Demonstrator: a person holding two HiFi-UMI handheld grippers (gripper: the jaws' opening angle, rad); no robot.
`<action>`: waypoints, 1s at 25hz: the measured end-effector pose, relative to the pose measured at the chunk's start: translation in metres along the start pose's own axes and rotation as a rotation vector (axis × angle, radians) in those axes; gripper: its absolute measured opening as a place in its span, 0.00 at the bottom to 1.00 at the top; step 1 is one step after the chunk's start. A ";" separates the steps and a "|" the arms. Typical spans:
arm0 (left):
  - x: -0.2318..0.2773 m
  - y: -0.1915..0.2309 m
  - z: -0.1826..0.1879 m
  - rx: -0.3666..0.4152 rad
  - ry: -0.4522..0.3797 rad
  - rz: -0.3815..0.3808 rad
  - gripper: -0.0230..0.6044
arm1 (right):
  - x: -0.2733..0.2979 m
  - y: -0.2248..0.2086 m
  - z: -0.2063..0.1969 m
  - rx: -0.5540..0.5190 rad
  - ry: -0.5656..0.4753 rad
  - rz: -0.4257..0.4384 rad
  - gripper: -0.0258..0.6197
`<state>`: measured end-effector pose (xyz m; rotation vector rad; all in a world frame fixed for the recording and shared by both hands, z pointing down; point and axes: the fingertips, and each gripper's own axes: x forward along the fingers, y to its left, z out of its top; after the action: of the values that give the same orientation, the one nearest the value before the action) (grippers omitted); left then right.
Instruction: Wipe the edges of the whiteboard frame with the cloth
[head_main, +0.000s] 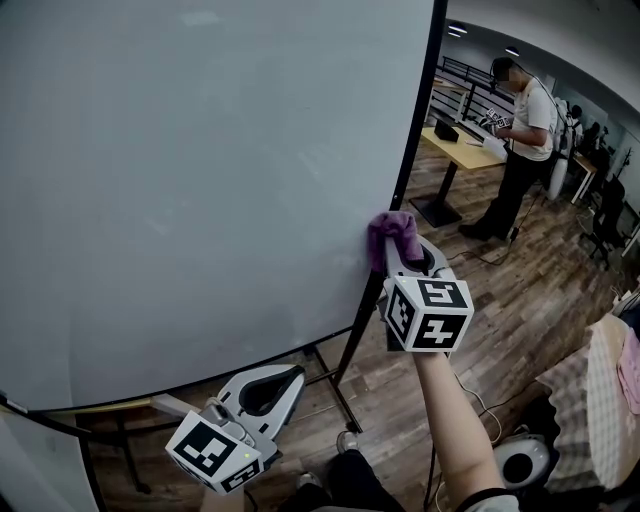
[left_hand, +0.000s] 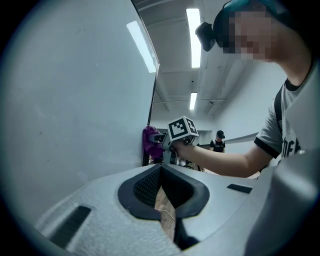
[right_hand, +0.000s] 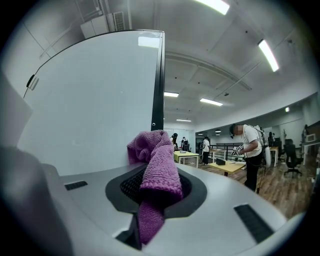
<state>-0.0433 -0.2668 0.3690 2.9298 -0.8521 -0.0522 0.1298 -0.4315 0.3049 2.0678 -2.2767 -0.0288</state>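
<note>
- Cloth (head_main: 392, 232): purple, with a knitted loop pattern.
- Board (head_main: 200, 200): plain pale grey-white; its frame (head_main: 418, 130) is black.
- Right gripper (head_main: 400, 250) and left gripper (head_main: 296, 374): light grey shells, black ribbed pads.
- 2 cubes (head_main: 428, 313): white with black square markers.
- Floor (head_main: 520, 290), at 4 o'clock in the head view: brown wood planks.
- Table (head_main: 465, 150), at 2 o'clock: yellow top.

a person in a white t-shirt (head_main: 527, 120) stands beside a yellow wooden desk (head_main: 462, 150) on a brown plank floor (head_main: 520, 290), under long ceiling lights (right_hand: 268, 54).
</note>
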 end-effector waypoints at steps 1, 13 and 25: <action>0.000 0.000 -0.001 -0.002 0.001 0.001 0.06 | 0.000 0.000 -0.001 -0.002 -0.005 -0.002 0.14; -0.001 0.002 -0.005 -0.015 0.004 0.007 0.06 | -0.003 0.006 -0.006 -0.007 -0.024 0.009 0.14; -0.001 0.001 -0.007 -0.021 0.000 0.016 0.06 | 0.000 0.013 -0.046 0.070 0.043 0.057 0.14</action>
<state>-0.0442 -0.2665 0.3765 2.9027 -0.8697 -0.0594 0.1195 -0.4289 0.3513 2.0136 -2.3420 0.0987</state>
